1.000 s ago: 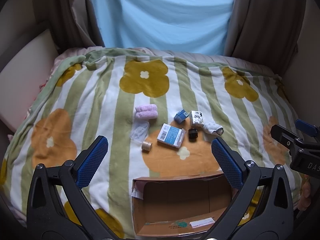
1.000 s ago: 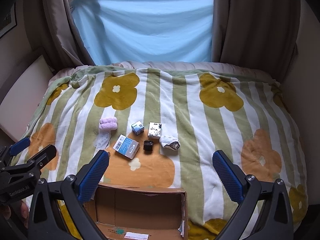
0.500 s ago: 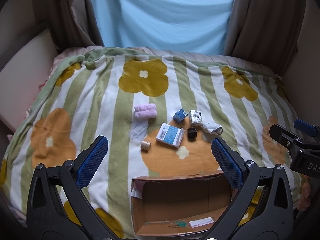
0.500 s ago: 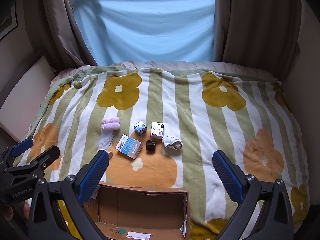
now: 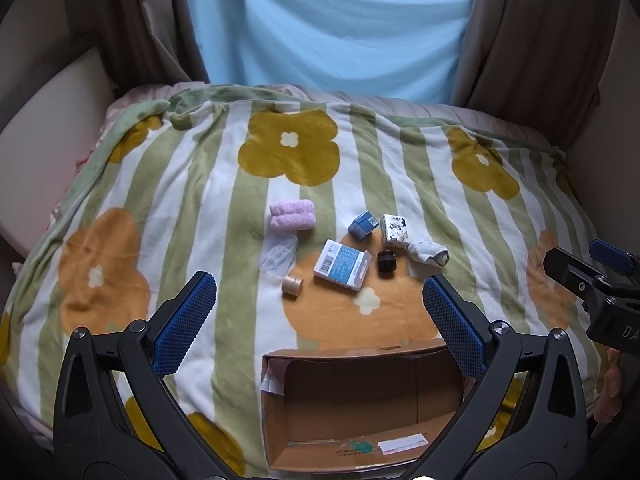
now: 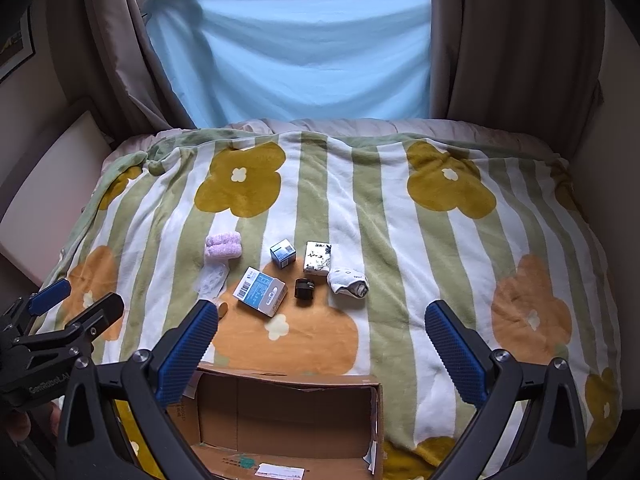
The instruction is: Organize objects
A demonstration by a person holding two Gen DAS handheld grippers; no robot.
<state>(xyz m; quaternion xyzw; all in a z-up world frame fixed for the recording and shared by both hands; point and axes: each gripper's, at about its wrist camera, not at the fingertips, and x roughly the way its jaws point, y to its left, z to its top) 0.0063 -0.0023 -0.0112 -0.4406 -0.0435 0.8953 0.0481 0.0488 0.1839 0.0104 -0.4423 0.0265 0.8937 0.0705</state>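
both views nudged closer; left gripper (image 5: 320,316) spread wide.

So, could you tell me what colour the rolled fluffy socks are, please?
Pale pink rolled fluffy socks, clearest in the left wrist view.

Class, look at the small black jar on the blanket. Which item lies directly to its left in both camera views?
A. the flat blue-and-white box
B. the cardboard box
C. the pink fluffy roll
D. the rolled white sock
A: the black jar sits just right of the flat blue-and-white box; the white sock is on its other side and the pink roll lies farther back left.
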